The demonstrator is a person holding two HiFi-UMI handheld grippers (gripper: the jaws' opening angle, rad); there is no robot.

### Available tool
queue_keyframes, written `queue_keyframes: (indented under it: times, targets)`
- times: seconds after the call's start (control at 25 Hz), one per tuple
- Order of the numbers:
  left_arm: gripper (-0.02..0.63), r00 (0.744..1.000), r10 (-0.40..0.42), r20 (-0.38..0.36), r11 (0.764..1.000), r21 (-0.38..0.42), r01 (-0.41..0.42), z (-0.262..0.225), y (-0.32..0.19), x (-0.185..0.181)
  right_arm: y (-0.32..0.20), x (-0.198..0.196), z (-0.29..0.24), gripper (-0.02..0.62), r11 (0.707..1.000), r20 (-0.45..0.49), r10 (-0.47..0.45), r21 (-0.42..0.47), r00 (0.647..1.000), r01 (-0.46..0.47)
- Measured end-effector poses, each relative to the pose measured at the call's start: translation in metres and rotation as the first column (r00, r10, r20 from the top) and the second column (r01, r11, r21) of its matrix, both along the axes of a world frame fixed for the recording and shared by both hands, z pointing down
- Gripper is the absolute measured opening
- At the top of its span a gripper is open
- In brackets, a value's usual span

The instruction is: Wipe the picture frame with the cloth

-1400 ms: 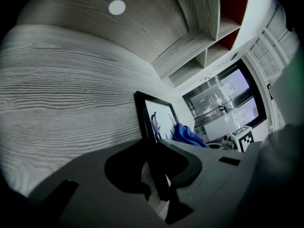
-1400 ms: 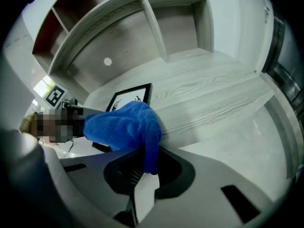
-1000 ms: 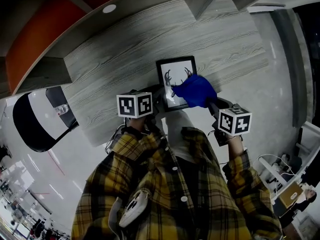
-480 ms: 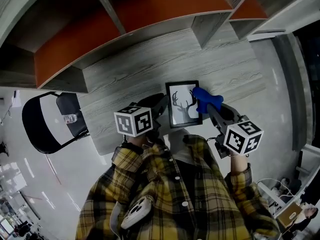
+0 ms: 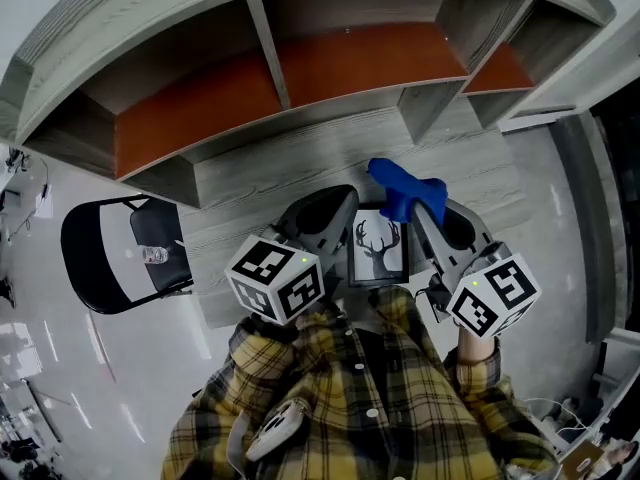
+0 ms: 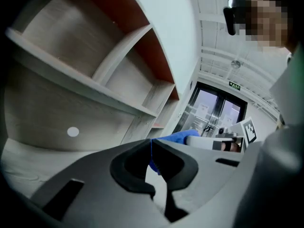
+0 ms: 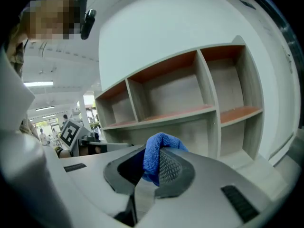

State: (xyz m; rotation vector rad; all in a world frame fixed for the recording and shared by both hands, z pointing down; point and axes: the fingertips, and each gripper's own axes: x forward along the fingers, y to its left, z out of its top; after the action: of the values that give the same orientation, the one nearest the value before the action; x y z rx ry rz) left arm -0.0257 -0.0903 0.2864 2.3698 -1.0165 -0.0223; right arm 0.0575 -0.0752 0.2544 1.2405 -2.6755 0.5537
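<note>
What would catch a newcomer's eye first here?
The bright blue cloth, clamped in the right gripper above the desk. Nearer the person, the deer picture frame lies on the grey wood desk, under orange-backed shelves.

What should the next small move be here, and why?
Probably lower the right gripper until the cloth meets the picture frame: its jaws clamp the cloth above the frame, which lies flat on the table, untouched.
</note>
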Motion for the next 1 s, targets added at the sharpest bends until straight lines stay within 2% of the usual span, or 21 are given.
queue_keyframes:
  times: [0.12,0.24,0.4,1.0]
  targets:
    - [0.006,1.0,-0.001,0.003,0.999,0.05,0.001,-0.024,0.004,-0.001,0.001,-0.008,-0.023,0.041,0.997,-0.009,-0.031,0.072,0.999,0.032]
    - [0.005,0.999,-0.012,0.032,0.997,0.083,0.01,-0.038,0.005,-0.002,0.003,-0.012,-0.032,0.041,0.993,-0.025,-0.055,0.101,0.998,0.057]
    - [0.005,0.998,0.0,0.061,0.994,0.106,-0.006,-0.044,0.003,0.002,0.001,-0.01,-0.036,0.041,0.992,-0.017,-0.054,0.115,0.998,0.055]
    - [0.005,0.998,0.004,0.069,0.991,0.131,-0.013,-0.05,0.001,-0.001,-0.004,-0.013,-0.036,0.041,0.991,-0.014,-0.067,0.118,0.998,0.068]
